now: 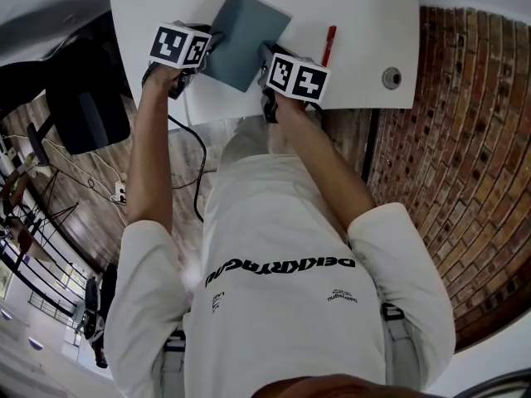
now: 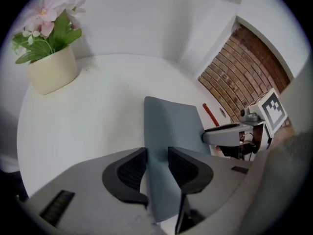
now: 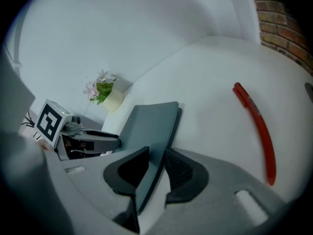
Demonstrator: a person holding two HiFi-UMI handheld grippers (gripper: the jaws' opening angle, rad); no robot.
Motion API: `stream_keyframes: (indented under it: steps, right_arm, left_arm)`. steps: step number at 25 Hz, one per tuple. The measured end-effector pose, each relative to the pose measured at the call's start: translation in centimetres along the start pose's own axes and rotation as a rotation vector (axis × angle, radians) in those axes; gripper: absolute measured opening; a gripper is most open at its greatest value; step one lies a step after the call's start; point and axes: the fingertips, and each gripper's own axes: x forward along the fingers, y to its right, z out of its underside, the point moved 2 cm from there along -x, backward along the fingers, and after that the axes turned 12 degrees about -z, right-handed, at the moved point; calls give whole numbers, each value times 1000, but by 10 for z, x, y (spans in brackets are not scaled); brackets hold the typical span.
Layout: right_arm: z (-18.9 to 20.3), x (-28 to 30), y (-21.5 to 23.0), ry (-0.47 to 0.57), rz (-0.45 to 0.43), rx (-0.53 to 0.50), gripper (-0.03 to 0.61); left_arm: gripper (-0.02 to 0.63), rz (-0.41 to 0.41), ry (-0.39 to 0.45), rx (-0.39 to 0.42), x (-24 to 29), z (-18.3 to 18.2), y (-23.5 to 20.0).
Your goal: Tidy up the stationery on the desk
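A grey-blue notebook (image 1: 245,36) lies at an angle near the front edge of the white desk (image 1: 365,23), held at two sides. My left gripper (image 1: 211,43) is shut on its left edge; in the left gripper view the notebook (image 2: 168,131) runs between both pads (image 2: 128,173). My right gripper (image 1: 268,54) is shut on its right near corner, where the cover (image 3: 149,124) stands tilted between the pads. A red pen (image 1: 328,46) lies on the desk just right of the notebook, apart from it.
A cream pot of pink flowers (image 2: 51,67) stands at the desk's far left corner. A round metal grommet (image 1: 391,78) sits near the desk's front right corner. A black chair (image 1: 83,114) stands left of the person, on a brick floor (image 1: 465,139).
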Motion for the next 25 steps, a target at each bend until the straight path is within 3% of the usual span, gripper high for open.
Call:
stream_keyframes:
  steps: [9, 12, 25]
  right_arm:
    - [-24, -4, 12, -72, -75, -111, 118]
    - [-30, -3, 14, -114, -112, -165, 118]
    - [-51, 7, 12, -205, -124, -373, 126]
  left_arm:
    - [140, 7, 76, -217, -1, 5, 17]
    - [140, -29, 93, -242, -1, 8, 22]
    - [140, -41, 159, -397, -4, 16, 33]
